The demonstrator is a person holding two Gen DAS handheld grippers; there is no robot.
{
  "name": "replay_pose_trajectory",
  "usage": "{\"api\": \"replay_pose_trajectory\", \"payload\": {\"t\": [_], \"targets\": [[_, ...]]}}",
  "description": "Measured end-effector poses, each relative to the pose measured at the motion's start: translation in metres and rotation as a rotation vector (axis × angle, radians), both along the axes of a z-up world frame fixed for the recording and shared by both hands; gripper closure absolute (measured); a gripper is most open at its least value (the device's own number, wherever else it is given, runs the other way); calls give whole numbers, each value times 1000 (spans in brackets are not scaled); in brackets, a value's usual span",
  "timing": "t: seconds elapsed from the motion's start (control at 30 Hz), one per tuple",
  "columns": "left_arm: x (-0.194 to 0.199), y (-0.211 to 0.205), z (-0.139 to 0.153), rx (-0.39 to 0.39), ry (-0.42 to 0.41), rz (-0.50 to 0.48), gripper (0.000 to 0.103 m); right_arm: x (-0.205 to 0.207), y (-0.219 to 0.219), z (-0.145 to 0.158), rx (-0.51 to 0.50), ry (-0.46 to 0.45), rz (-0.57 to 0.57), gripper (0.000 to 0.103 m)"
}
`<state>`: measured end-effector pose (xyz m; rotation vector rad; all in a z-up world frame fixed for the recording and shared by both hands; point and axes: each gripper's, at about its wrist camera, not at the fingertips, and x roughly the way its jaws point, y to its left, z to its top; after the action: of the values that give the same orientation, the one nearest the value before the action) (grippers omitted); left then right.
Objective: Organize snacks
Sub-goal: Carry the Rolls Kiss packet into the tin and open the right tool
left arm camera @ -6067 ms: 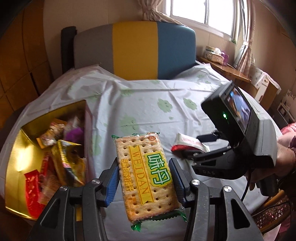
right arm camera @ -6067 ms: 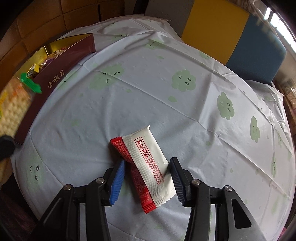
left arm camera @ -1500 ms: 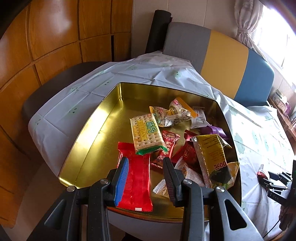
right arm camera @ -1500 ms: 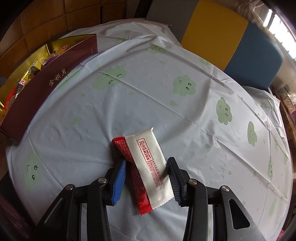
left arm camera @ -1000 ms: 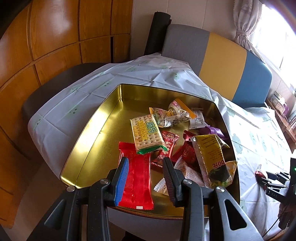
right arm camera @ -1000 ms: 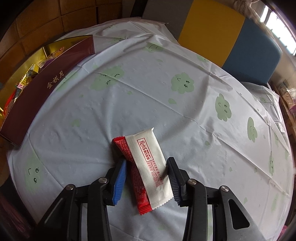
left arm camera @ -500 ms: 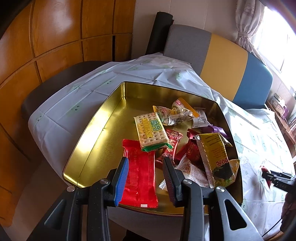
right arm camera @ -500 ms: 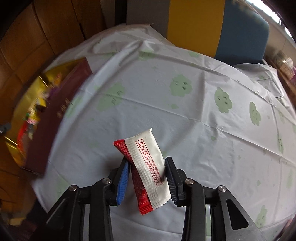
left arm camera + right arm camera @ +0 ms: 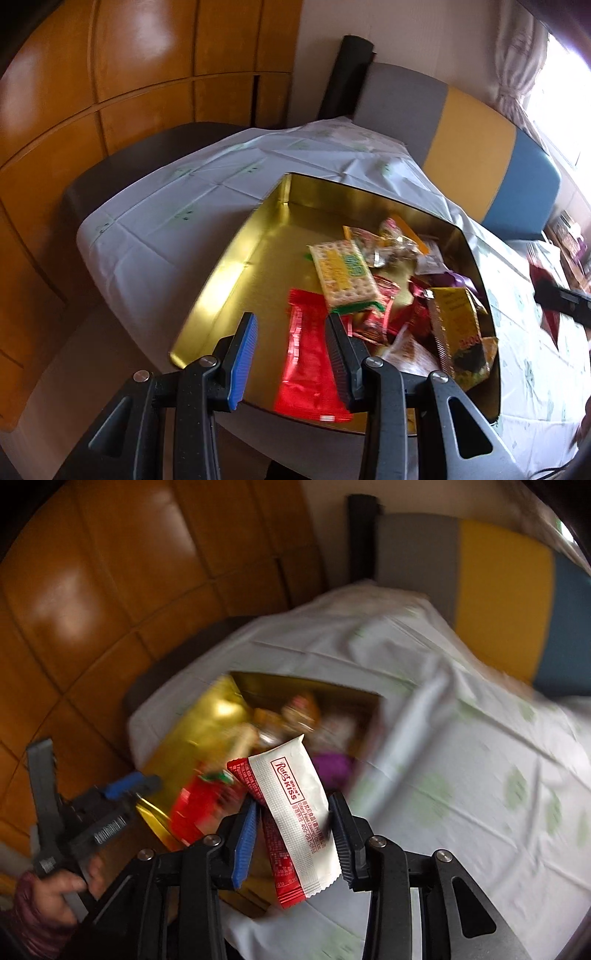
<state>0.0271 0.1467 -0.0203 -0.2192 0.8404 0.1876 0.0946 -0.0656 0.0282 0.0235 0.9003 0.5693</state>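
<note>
A gold tin [image 9: 236, 258] on the table holds several snacks: a cracker pack [image 9: 343, 273], a red wrapper [image 9: 306, 354] and a yellow-black packet [image 9: 458, 332]. My left gripper [image 9: 291, 354] is open and empty, hovering over the tin's near edge above the red wrapper. My right gripper [image 9: 293, 845] is shut on a white and red snack packet [image 9: 295, 808] and holds it in the air near the tin [image 9: 207, 716]. The left gripper also shows in the right wrist view [image 9: 110, 797], at the left. The right gripper's tip shows at the right edge of the left wrist view [image 9: 561, 295].
The table wears a white cloth with green cloud prints [image 9: 480, 775]. A grey, yellow and blue bench back [image 9: 461, 129] stands behind it. Wood wall panels [image 9: 110, 92] are at the left. The right wrist view is motion blurred.
My right gripper has closed on the white and red packet, lifted it off the cloth and swung left toward the tin. My left gripper drifted slightly left, staying open.
</note>
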Motion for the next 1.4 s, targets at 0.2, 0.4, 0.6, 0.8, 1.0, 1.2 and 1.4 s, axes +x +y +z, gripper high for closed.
{"api": "replay_pose_trajectory", "payload": {"t": [0.2, 0.4, 0.6, 0.8, 1.0, 1.2, 1.4], "targets": [[-2, 12, -7, -16, 13, 25, 65, 38, 63, -26, -40, 53, 8, 64], [-3, 18, -14, -35, 29, 24, 65, 64, 92, -81, -167, 129, 10, 59], [-1, 18, -19, -40, 37, 19, 65, 59, 74, -71, -100, 133, 6, 57], [-2, 12, -18, -30, 35, 5, 65, 36, 58, -58, -78, 81, 25, 57], [-1, 4, -17, -21, 38, -13, 65, 32, 69, -72, -158, 53, 66, 80], [-2, -4, -11, -4, 27, -33, 65, 34, 70, -75, -134, 39, 55, 81], [-3, -9, -7, 8, 19, -37, 65, 20, 59, -65, -103, 18, 41, 81]]}}
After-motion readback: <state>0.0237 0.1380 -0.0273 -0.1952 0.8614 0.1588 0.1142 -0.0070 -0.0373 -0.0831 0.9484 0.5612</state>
